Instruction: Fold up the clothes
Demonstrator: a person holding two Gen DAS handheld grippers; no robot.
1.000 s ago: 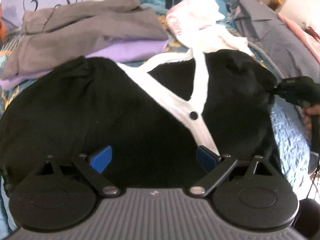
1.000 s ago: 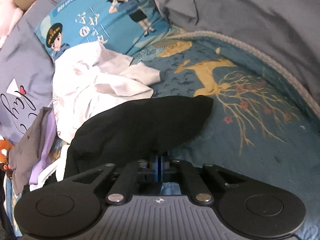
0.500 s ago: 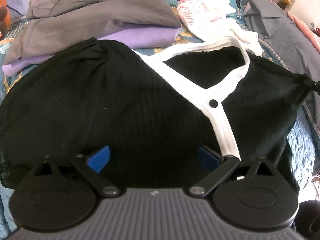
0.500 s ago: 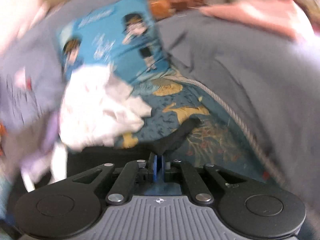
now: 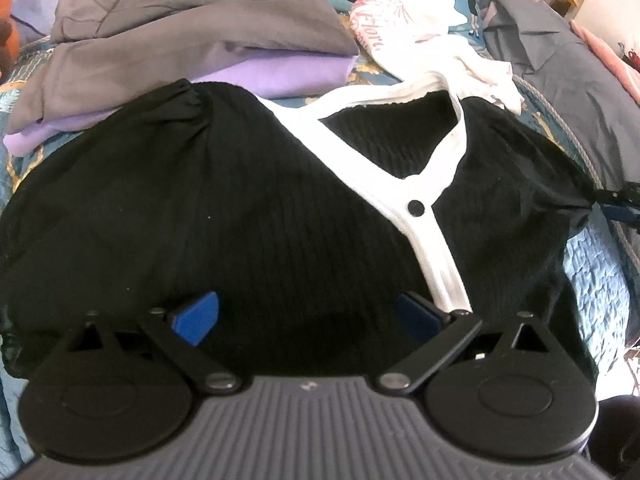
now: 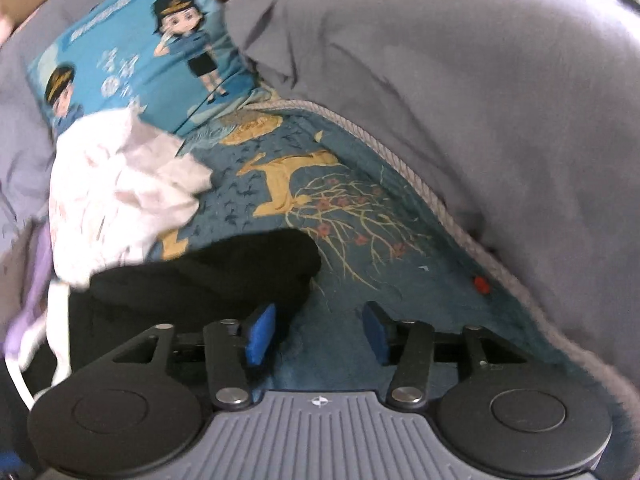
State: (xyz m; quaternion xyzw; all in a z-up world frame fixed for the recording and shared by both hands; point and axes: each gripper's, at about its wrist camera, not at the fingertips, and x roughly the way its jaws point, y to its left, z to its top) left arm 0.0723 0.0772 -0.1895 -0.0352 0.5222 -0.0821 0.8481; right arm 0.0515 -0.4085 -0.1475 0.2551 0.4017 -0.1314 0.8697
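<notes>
A black ribbed cardigan (image 5: 240, 208) with white trim and a black button (image 5: 416, 208) lies spread front-up on the bed. My left gripper (image 5: 306, 316) hovers wide open over its lower middle, gripping nothing. The right gripper's tip (image 5: 618, 200) shows at the far right, at the end of the stretched-out sleeve. In the right wrist view the jaws of my right gripper (image 6: 317, 332) are opening. The black sleeve (image 6: 208, 276) lies beside the left pad (image 6: 260, 334); only bedspread shows between the pads.
Folded grey (image 5: 192, 40) and purple (image 5: 288, 72) clothes are stacked behind the cardigan. A crumpled white garment (image 5: 420, 28) lies at the back right. A cartoon pillow (image 6: 140, 52) and a grey duvet (image 6: 460, 100) border the blue patterned bedspread (image 6: 320, 200).
My right gripper drew the sleeve outward to the right, then opened and let go of it. The cardigan's right side now lies spread wider. The left gripper kept still.
</notes>
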